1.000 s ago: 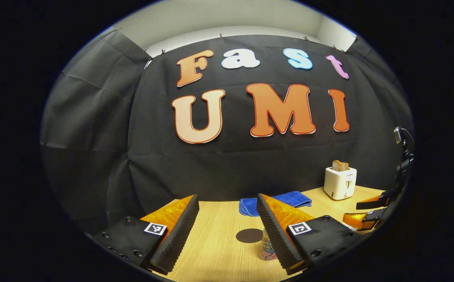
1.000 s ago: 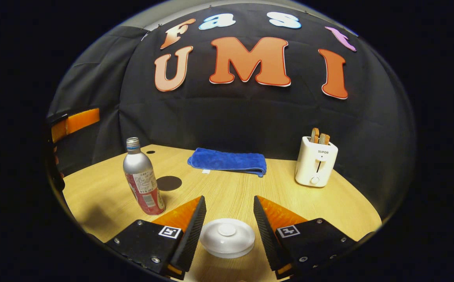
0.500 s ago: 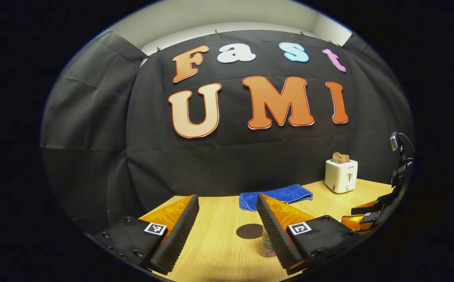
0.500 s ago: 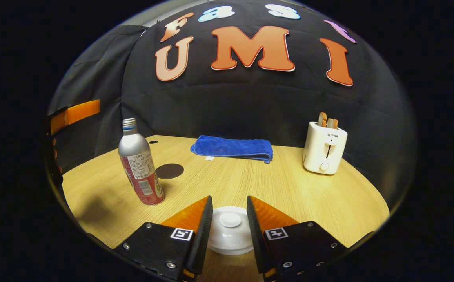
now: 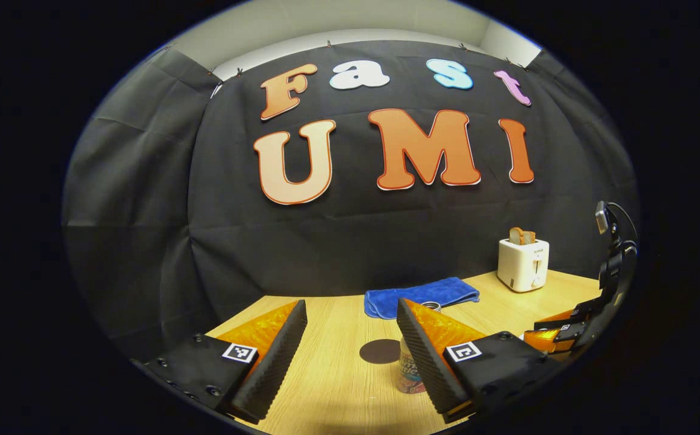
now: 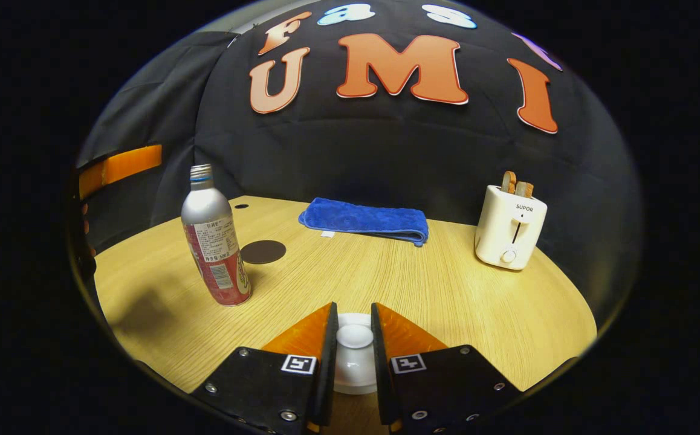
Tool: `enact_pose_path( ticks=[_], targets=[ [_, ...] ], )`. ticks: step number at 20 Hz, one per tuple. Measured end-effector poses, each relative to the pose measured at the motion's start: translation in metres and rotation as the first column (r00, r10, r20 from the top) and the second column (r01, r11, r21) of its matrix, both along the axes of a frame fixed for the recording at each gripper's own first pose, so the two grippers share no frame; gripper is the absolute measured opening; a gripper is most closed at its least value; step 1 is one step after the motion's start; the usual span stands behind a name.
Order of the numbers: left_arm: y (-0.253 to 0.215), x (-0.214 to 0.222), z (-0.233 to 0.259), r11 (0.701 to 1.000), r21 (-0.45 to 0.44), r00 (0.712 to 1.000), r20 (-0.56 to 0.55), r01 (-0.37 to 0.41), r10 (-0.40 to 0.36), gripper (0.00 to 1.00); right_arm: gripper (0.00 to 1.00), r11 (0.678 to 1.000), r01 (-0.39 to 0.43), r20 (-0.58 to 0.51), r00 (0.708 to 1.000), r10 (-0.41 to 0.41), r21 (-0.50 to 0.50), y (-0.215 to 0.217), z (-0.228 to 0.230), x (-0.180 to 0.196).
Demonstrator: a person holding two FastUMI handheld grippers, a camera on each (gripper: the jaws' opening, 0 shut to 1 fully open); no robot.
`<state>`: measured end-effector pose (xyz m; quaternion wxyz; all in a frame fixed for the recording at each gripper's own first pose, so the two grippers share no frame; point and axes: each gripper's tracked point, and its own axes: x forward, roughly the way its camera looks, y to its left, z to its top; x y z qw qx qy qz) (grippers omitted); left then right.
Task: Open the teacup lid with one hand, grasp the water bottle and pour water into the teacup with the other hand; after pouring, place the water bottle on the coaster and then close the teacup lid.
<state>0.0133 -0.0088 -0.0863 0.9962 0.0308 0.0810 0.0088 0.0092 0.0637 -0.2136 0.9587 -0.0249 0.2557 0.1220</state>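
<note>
In the right gripper view a white teacup lid (image 6: pixel 354 356) sits low between my fingers, and my right gripper (image 6: pixel 352 315) is shut on its round knob. The cup under the lid is hidden. A silver bottle (image 6: pixel 214 238) with a red label stands upright to the left on the wooden table, with a dark round coaster (image 6: pixel 263 251) just behind it. In the left gripper view my left gripper (image 5: pixel 350 308) is open with nothing between its fingers. The bottle (image 5: pixel 409 374) is partly hidden behind its right finger, and the coaster (image 5: pixel 380 351) lies just left of it.
A folded blue towel (image 6: pixel 365 220) lies at the back of the table (image 6: pixel 434 284). A white toaster (image 6: pixel 510 226) with bread stands back right. The left gripper (image 6: pixel 121 171) shows at the left edge of the right gripper view, and the right gripper (image 5: pixel 558 333) at the far right of the left one.
My right gripper's fingers have closed in from wide open onto the lid's knob. The left gripper has stayed open and shifted slightly; the bottle's top now peeks above its right finger.
</note>
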Motion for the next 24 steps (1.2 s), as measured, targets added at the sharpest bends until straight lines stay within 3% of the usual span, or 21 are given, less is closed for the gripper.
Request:
enact_pose_path(
  ticks=[6,16,24],
  targets=[
    [-0.01,0.001,-0.009,1.0,-0.014,0.999,-0.026,0.027,-0.028,0.98,0.22,1.0,-0.001,0.006,1.0,0.001,-0.008,-0.001,0.001,0.0],
    [-0.039,0.0,-0.032,0.993,-0.051,0.992,-0.055,0.111,-0.114,0.98,0.22,0.999,0.02,0.075,0.997,-0.023,0.048,-0.008,0.029,0.007],
    [-0.065,-0.005,-0.069,0.974,-0.138,0.975,-0.111,0.177,-0.193,0.96,0.22,0.999,0.01,0.12,0.993,-0.016,0.051,-0.014,0.048,0.007]
  ],
)
